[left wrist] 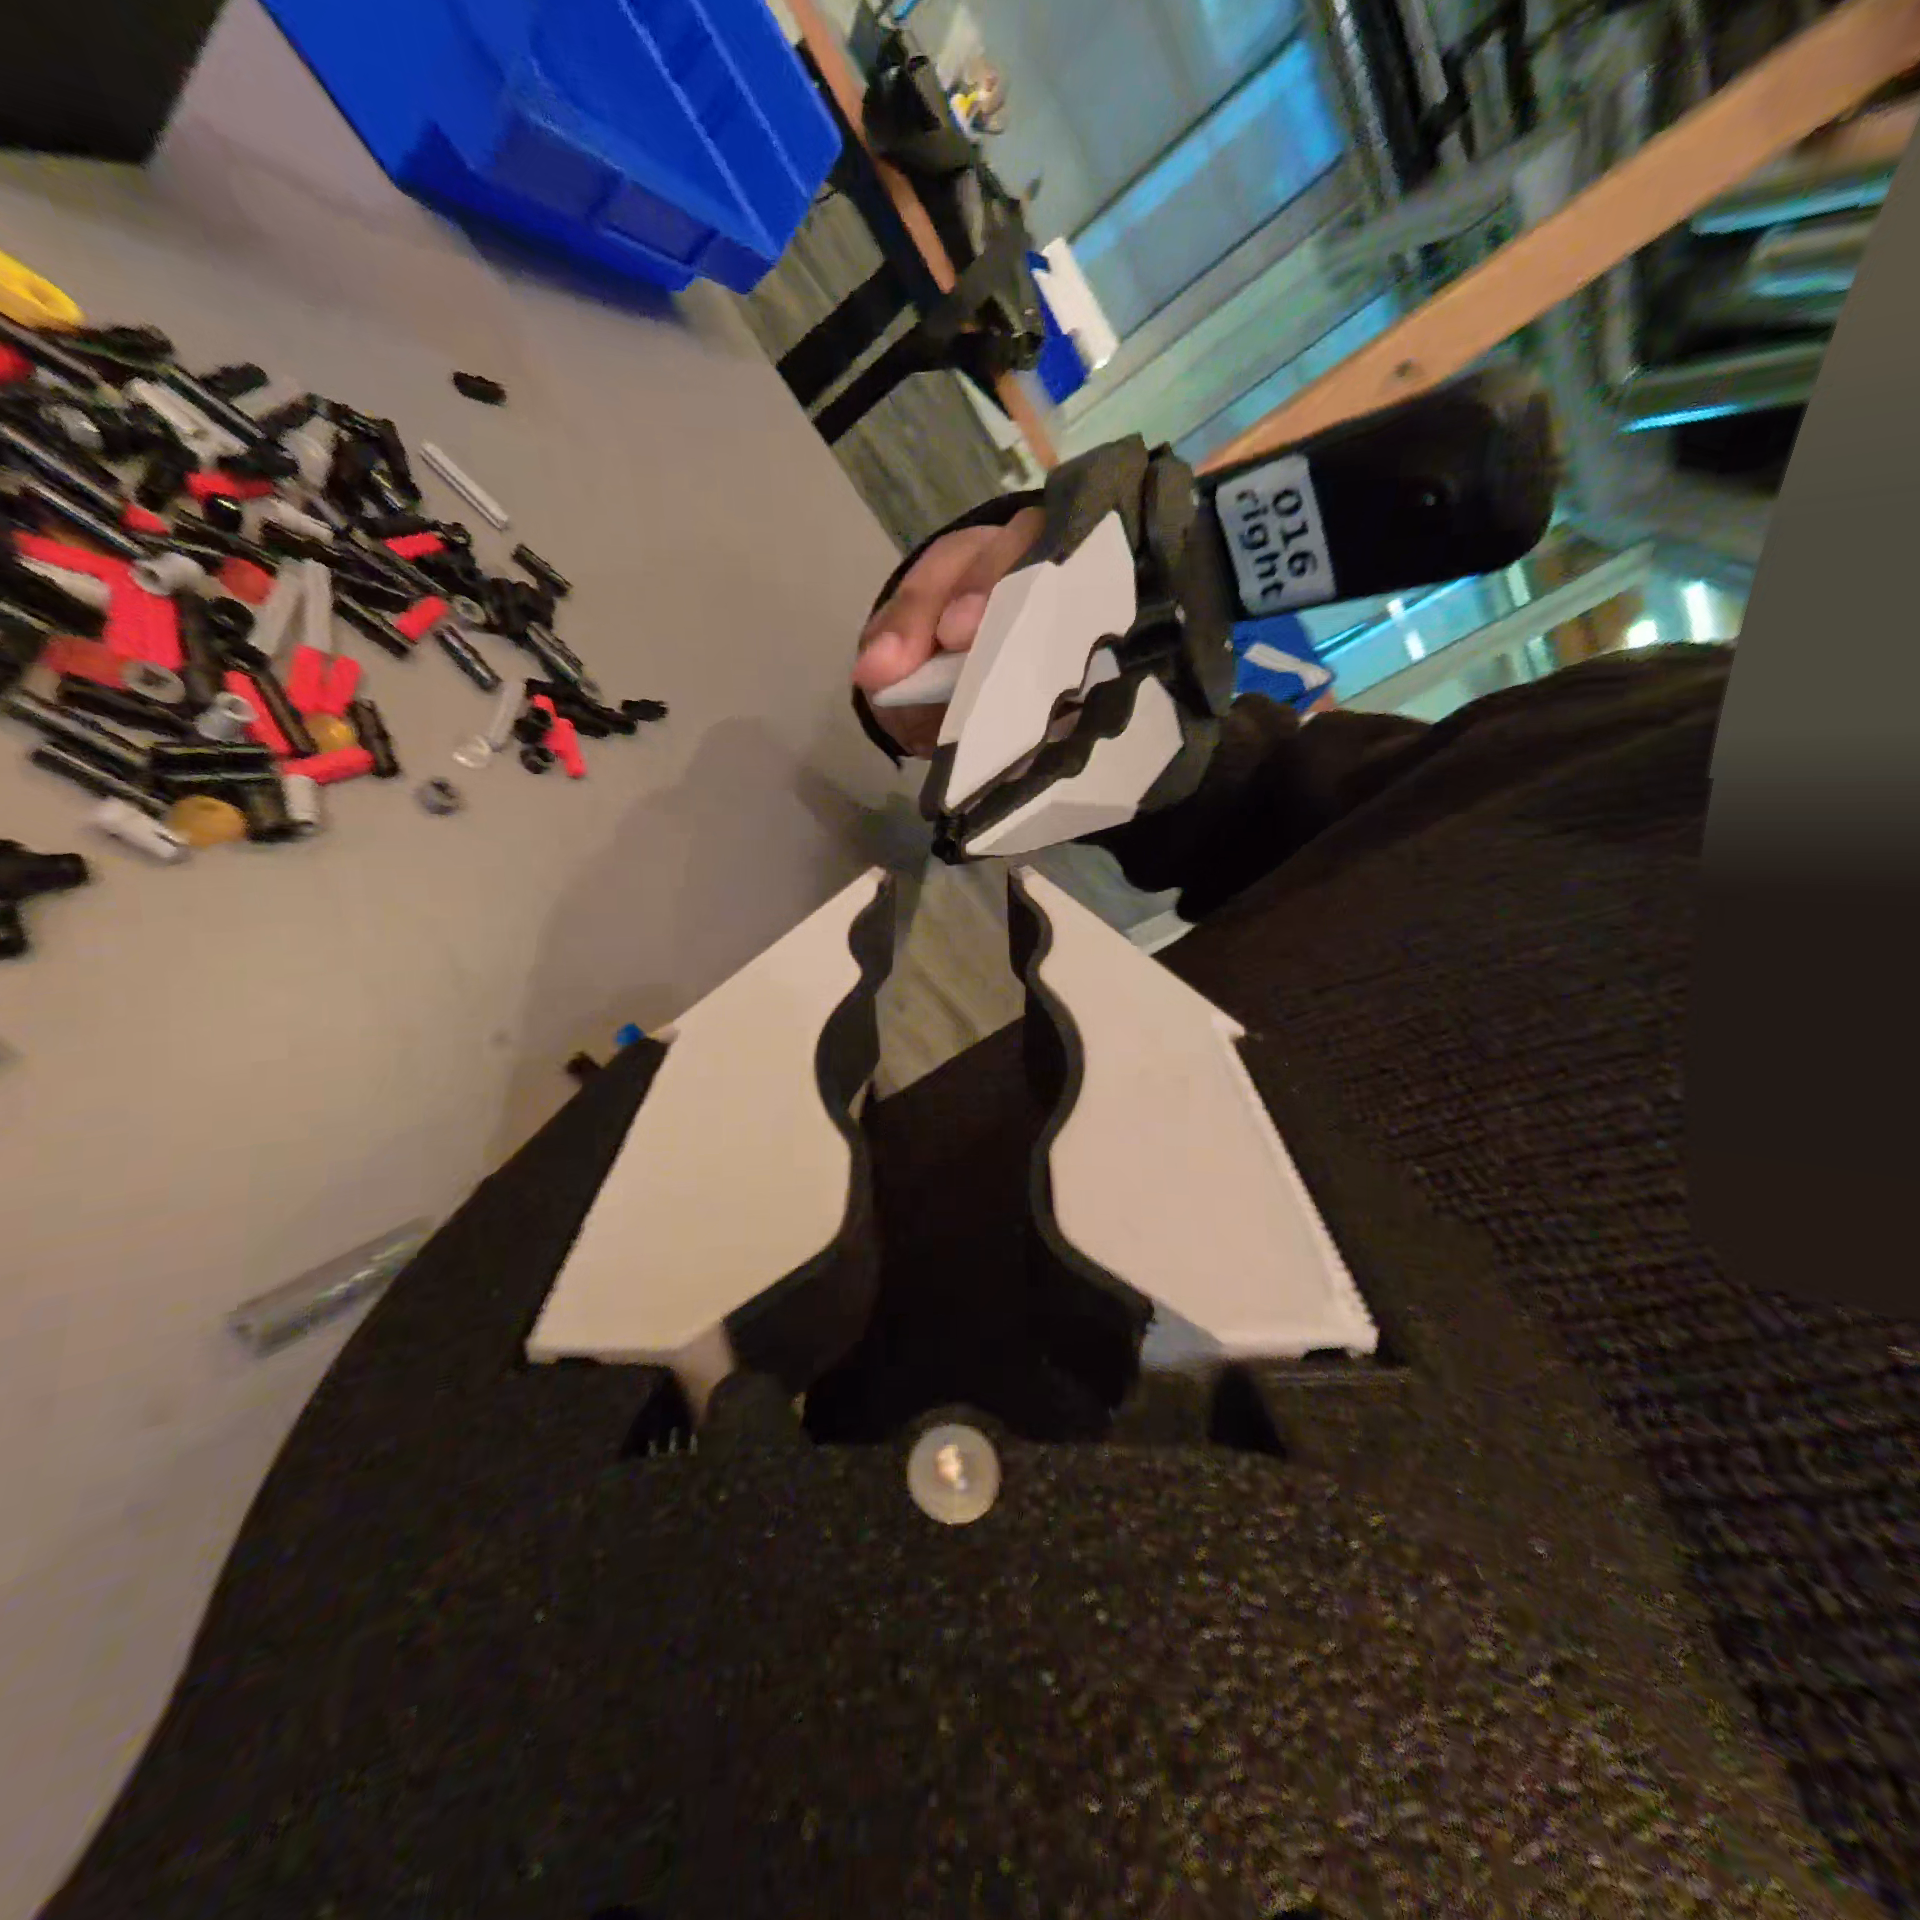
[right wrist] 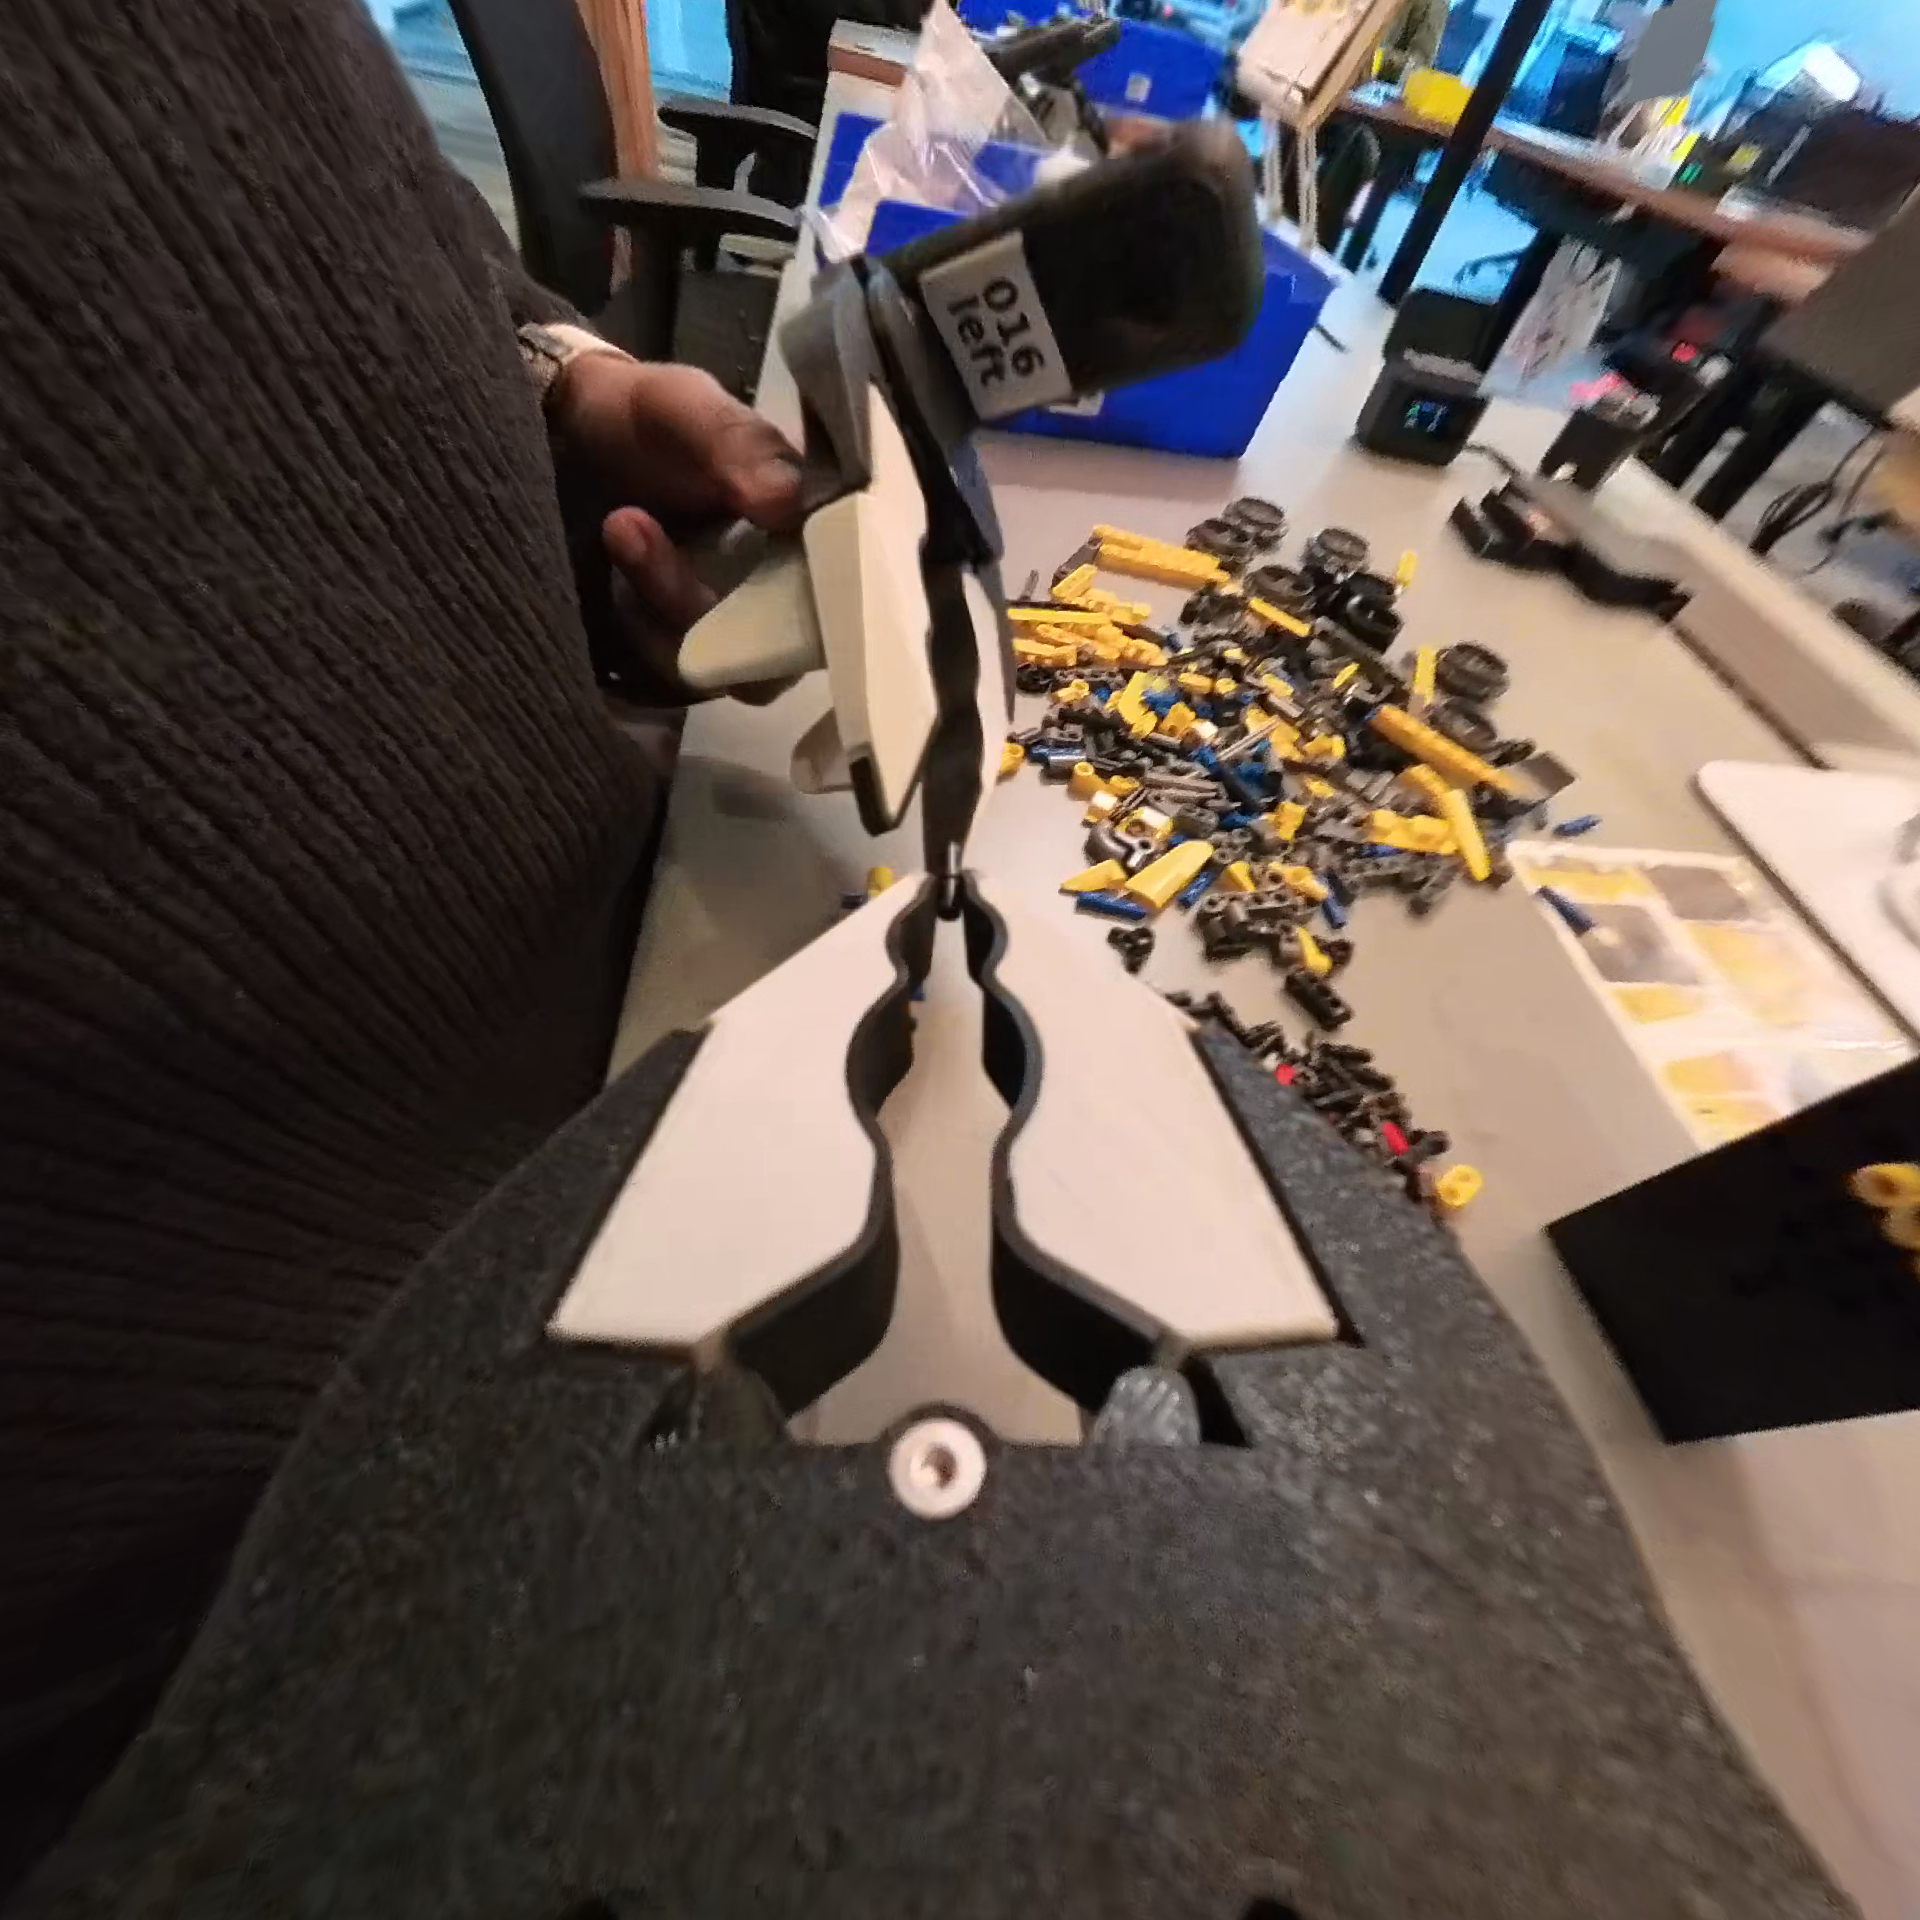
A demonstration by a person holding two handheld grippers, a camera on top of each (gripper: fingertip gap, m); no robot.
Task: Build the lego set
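Observation:
My right gripper [right wrist: 947, 885] is shut on a small black piece [right wrist: 948, 881] held at its fingertips, above the near edge of the grey table [right wrist: 1538, 1558]. In the left wrist view the right gripper [left wrist: 951, 844] hangs just beyond my left gripper [left wrist: 953, 881], with the black piece [left wrist: 945, 847] at its tips. My left gripper is open and empty, its tips almost meeting the right one's. In the right wrist view the left gripper [right wrist: 949, 857] shows edge-on, pointing down at the black piece. A hand [right wrist: 675, 447] holds its handle.
A pile of black, red and grey building pieces [left wrist: 208, 582] lies on the table [left wrist: 644, 582] beside a blue bin [left wrist: 623, 135]. A pile of yellow, blue and black pieces [right wrist: 1278, 748], a printed sheet [right wrist: 1683, 977] and a black box [right wrist: 1766, 1268] lie to the right. A dark sweater [right wrist: 260, 727] fills the left. Both grippers' tips are close together, under 4 cm apart.

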